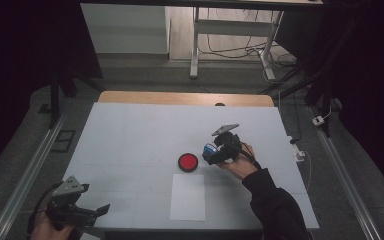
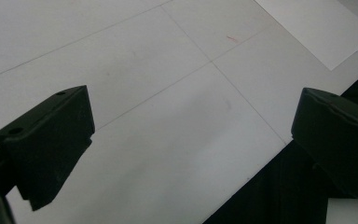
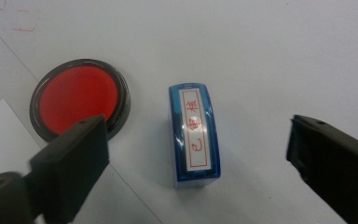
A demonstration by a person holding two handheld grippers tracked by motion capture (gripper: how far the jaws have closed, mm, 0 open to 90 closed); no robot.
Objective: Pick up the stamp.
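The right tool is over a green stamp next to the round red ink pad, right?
Not quite: the stamp is blue, not green, as the right gripper view shows. It lies between the open jaws of the right tool, next to the round red ink pad.

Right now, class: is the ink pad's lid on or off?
Off. The ink pad shows its bare red surface inside the dark rim, beside the blue stamp. No lid is seen.

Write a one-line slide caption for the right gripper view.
Open right gripper poised over a blue stamp standing on the white table, beside a round red ink pad.
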